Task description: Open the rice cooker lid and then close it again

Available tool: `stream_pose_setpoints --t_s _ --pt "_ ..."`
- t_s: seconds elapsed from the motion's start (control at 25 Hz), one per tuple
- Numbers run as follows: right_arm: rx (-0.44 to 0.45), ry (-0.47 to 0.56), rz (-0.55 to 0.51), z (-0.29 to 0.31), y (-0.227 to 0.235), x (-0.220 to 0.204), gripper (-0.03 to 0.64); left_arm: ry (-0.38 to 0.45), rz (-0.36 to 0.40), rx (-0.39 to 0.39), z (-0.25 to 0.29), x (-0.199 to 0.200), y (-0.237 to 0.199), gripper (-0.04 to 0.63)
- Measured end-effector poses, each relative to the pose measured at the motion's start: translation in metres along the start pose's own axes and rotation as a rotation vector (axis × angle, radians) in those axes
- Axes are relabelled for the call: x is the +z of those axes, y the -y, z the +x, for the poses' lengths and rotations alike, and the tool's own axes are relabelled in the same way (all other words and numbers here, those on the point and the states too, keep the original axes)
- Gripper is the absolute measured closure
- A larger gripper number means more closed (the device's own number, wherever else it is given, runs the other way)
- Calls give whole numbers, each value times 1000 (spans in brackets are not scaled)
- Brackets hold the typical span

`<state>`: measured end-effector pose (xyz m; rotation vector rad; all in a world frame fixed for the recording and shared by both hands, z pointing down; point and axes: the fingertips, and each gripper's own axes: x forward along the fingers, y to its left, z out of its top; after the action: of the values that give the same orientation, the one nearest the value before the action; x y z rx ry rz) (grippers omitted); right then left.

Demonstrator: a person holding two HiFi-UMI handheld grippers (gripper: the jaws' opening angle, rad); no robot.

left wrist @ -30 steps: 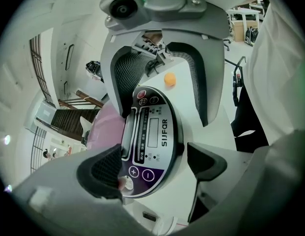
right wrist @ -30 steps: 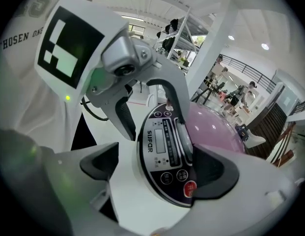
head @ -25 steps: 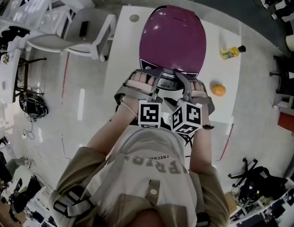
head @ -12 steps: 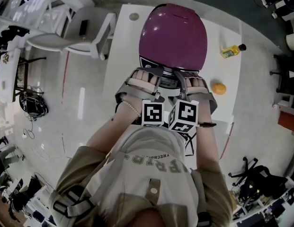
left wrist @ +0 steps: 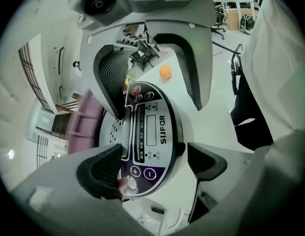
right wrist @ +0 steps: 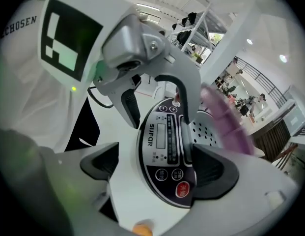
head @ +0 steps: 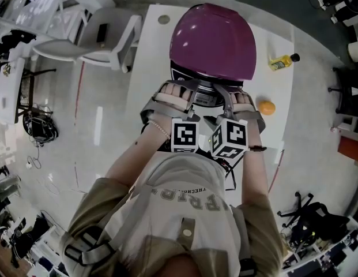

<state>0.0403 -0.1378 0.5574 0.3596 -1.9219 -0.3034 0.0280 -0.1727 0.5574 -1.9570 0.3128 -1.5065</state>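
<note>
The rice cooker sits on a white table [head: 150, 56]. Its purple lid [head: 213, 39] is lifted a little at the front, with a dark gap under its front edge. Both grippers are at the cooker's front, over the black control panel [left wrist: 150, 129]. My left gripper [head: 189, 92] is open, and the panel lies between its jaws [left wrist: 154, 163] without being pinched. My right gripper [head: 225, 94] is open and straddles the same panel [right wrist: 167, 146] from the other side [right wrist: 157, 167]. In both gripper views the blurred lid [right wrist: 226, 117] stands off a perforated inner plate [right wrist: 204, 129].
An orange [head: 266, 108] lies on the table right of the cooker, and a yellow bottle [head: 282, 63] lies farther back on the right. A white chair [head: 92, 42] stands left of the table. The person's torso is close to the table's near edge.
The purple lid has come up toward the camera and looks larger, and a dark gap has opened under its front edge. Both grippers have stayed at the cooker's front.
</note>
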Motion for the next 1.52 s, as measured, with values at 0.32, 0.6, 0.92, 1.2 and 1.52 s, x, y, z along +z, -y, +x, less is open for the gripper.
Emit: stream_pose_setpoints --t_s 0.32,0.6,0.92,1.2,1.52 --pt "1 9 3 0 1 0 173 -7 8 -1 1 0 1 149" --pt "-10 27 23 2 2 1 173 -8 -1 2 2 0 0 149" --pt "-30 60 51 3 4 2 173 -5 -28 1 3 1 0 149" --pt "-24 93 59 4 2 0 173 -6 -53 -16 5 4 2 149" --pt "-115 151 79 10 10 2 173 5 -152 -18 5 7 -4 149"
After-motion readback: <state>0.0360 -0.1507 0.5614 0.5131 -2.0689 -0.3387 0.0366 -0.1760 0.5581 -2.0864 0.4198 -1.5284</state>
